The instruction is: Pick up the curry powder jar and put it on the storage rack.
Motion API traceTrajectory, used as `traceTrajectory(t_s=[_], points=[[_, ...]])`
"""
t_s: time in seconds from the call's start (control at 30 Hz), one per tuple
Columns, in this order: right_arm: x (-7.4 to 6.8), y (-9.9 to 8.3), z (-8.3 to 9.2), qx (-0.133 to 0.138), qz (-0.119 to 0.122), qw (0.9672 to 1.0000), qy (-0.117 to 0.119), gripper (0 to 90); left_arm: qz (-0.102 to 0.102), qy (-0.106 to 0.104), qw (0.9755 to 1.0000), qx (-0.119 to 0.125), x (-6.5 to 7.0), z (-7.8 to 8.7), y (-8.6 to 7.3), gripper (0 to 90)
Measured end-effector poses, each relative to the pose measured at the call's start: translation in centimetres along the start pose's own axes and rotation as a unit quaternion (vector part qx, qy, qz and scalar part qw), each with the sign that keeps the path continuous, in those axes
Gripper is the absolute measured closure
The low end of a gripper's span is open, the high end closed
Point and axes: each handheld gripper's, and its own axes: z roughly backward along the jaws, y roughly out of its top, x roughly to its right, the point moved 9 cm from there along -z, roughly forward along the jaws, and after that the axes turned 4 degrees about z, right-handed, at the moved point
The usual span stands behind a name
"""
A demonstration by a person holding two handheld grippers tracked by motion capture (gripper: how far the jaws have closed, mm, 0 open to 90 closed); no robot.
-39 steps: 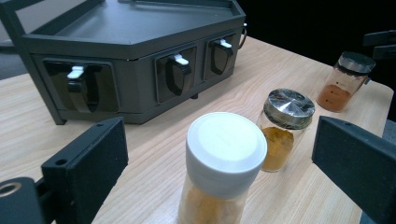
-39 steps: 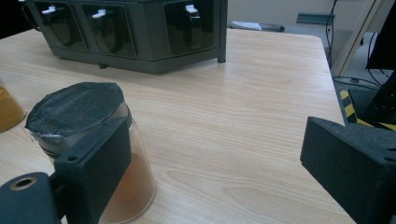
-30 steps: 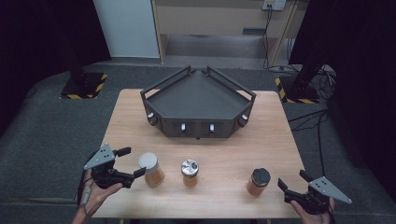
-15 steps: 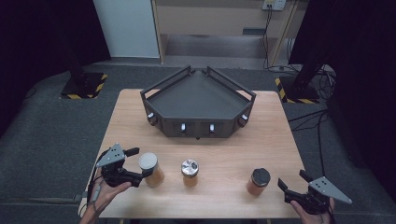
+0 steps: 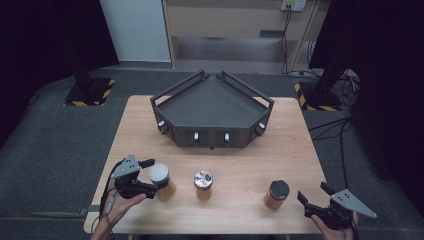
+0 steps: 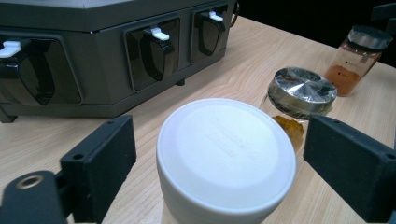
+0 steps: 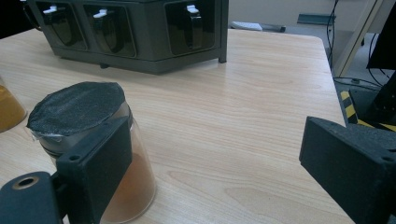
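A dark grey tray (image 5: pixel 212 107) is carried at the far middle of the wooden tabletop (image 5: pixel 290 155). Nearer than the tray, three jars are stood in a row: a white-lidded jar (image 5: pixel 161 181), a silver-lidded jar (image 5: pixel 203 184) and a black-lidded jar (image 5: pixel 277 194).
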Motion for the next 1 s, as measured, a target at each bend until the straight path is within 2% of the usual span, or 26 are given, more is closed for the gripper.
traceTrajectory(t_s=[0.2,0.47,0.67,1.0], points=[[0.0,0.0,0.0,0.0,0.0,1.0,0.0,9.5,-0.016,0.002,0.9999,-0.003,0.2,-0.4,-0.4,18.9],[0.0,0.0,0.0,0.002,0.0,1.0,0.0,9.5,-0.049,0.014,0.9982,-0.032,0.4,-0.8,0.0,31.8],[0.0,0.0,0.0,0.002,0.0,1.0,-0.001,9.5,-0.052,0.012,0.9973,-0.051,0.4,-0.8,0.5,32.4],[0.0,0.0,0.1,0.003,0.0,1.0,-0.001,9.5,-0.048,0.013,0.9972,-0.056,0.4,-0.7,0.7,32.7]])
